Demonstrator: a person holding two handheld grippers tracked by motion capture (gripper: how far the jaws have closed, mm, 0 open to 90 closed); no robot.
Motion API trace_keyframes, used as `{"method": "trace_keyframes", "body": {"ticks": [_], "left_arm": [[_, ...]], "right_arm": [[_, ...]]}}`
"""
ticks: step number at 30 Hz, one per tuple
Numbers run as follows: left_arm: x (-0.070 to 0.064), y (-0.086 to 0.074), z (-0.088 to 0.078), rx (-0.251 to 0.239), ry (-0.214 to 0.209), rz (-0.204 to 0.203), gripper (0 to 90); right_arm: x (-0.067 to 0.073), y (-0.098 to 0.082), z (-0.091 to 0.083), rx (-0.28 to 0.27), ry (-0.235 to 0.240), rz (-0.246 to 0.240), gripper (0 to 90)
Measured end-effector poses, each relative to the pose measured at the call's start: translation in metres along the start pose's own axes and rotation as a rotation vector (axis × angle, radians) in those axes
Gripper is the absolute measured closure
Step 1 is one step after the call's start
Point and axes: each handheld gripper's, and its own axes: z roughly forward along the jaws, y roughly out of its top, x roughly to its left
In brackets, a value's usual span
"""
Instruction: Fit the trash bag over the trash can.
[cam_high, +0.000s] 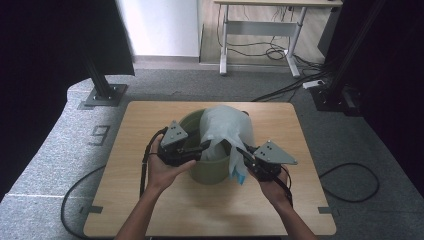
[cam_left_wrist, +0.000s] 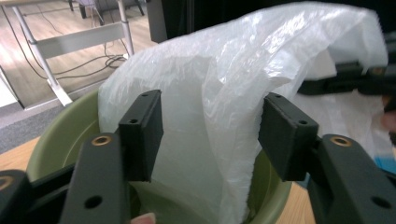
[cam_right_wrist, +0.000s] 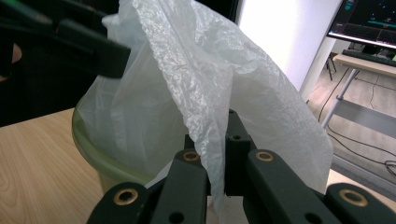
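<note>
On the bench (cam_high: 165, 210) sits a green bin (cam_high: 212, 170) with a white plastic bag (cam_high: 222, 127) puffed up over it. Right claw (cam_right_wrist: 215, 170) pinches the bag's edge tight. Left claw (cam_left_wrist: 210, 135) is open, with bag between its jaws. Lining the bin looks to be the job; next, the left claw should grab the bag's other edge.

Floor marking: a grey "9" (cam_high: 100, 134) stood on the carpet just left of the wooden table (cam_high: 150, 210), seen in the high view.
Monitor: a screen (cam_right_wrist: 369, 23) in the right gripper view carried coloured marks too small to read.
Other lettering: none could be read.
</note>
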Motion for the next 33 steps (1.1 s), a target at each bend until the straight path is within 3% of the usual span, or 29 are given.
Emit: {"method": "trace_keyframes", "body": {"ticks": [3, 6, 7, 8, 10, 11, 16, 19, 20, 22, 25, 29, 31, 33], "left_arm": [[-0.005, 0.006, 0.004, 0.016, 0.011, 0.027, 54.1], [-0.005, 0.007, 0.006, 0.023, 0.008, 0.023, 64.6], [-0.005, 0.007, 0.007, 0.024, 0.001, 0.014, 64.6], [-0.004, 0.007, 0.008, 0.029, -0.012, 0.005, 71.5], [-0.002, 0.006, 0.009, 0.034, -0.026, -0.009, 74.4], [-0.001, 0.003, 0.009, 0.037, -0.04, -0.02, 80.0], [0.002, -0.002, 0.008, 0.026, -0.045, -0.03, 87.6], [0.004, -0.006, 0.005, 0.018, -0.039, -0.034, 89.6], [0.006, -0.009, -0.001, 0.006, -0.029, -0.033, 89.6], [0.008, -0.011, -0.004, 0.002, -0.024, -0.034, 89.7], [0.015, -0.019, -0.011, 0.004, -0.01, -0.052, 89.7], [0.023, -0.031, -0.017, 0.019, 0.011, -0.072, 89.7], [0.027, -0.036, -0.019, 0.022, 0.022, -0.078, 89.7], [0.035, -0.044, -0.023, 0.029, 0.042, -0.1, 89.7]], "right_arm": [[-0.001, -0.003, 0.002, 0.016, 0.0, 0.004, 88.0], [0.0, -0.004, 0.003, 0.016, 0.003, 0.008, 88.1], [0.0, -0.005, 0.003, 0.015, 0.005, 0.008, 88.1], [0.001, -0.005, 0.002, 0.012, 0.009, 0.01, 88.1], [0.001, -0.006, 0.002, 0.011, 0.012, 0.011, 88.1], [0.001, -0.007, 0.001, 0.007, 0.019, 0.016, 88.0], [0.002, -0.008, -0.003, -0.004, 0.025, 0.013, 88.0], [0.002, -0.009, -0.008, -0.014, 0.035, 0.01, 80.5], [0.004, -0.01, -0.013, -0.027, 0.055, 0.043, 61.8], [0.005, -0.01, -0.016, -0.025, 0.062, 0.059, 56.9], [0.009, -0.01, -0.031, -0.042, 0.099, 0.091, 42.0], [0.004, -0.01, -0.051, -0.055, 0.122, 0.12, 35.1], [-0.002, -0.014, -0.057, -0.036, 0.095, 0.127, 34.3], [-0.016, -0.023, -0.058, -0.001, 0.073, 0.173, 33.9]]}}
